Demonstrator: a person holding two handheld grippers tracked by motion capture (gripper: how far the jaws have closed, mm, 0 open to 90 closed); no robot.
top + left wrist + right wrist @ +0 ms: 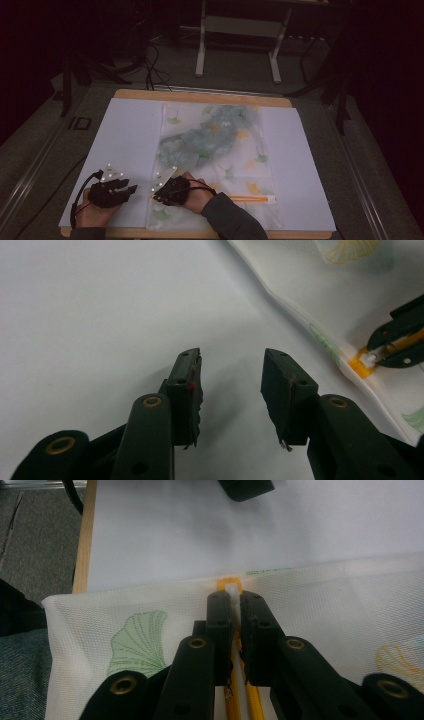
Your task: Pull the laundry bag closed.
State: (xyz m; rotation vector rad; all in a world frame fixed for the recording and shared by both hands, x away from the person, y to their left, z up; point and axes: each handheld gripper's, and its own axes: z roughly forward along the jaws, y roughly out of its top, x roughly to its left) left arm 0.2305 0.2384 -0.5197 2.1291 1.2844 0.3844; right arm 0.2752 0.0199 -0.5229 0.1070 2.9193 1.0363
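- The right gripper [235, 600] is clamped on the white zip pull [232, 588] at the left end of the yellow zip [240, 198], which runs left to right across the near part of a mesh laundry bag [220, 150].
- The left gripper [231, 377] rests with its jaws apart and nothing between them, on the white sheet [125, 130] just left of the bag's left edge.
- The bag lies flat in the middle of the sheet, with blue-green clothing [210, 135] inside its far half.
- As I judge it, the grip on the pull is made. Whether the zip is done up or undone I cannot tell, so a run to the right along it may be left.
- The pull sits close to the bag's left hem, so there is little room further left; to the right the zip lies bare.
- The near edge of the wooden table [200, 233] is close behind both hands; the sheet is bare on either side of the bag.
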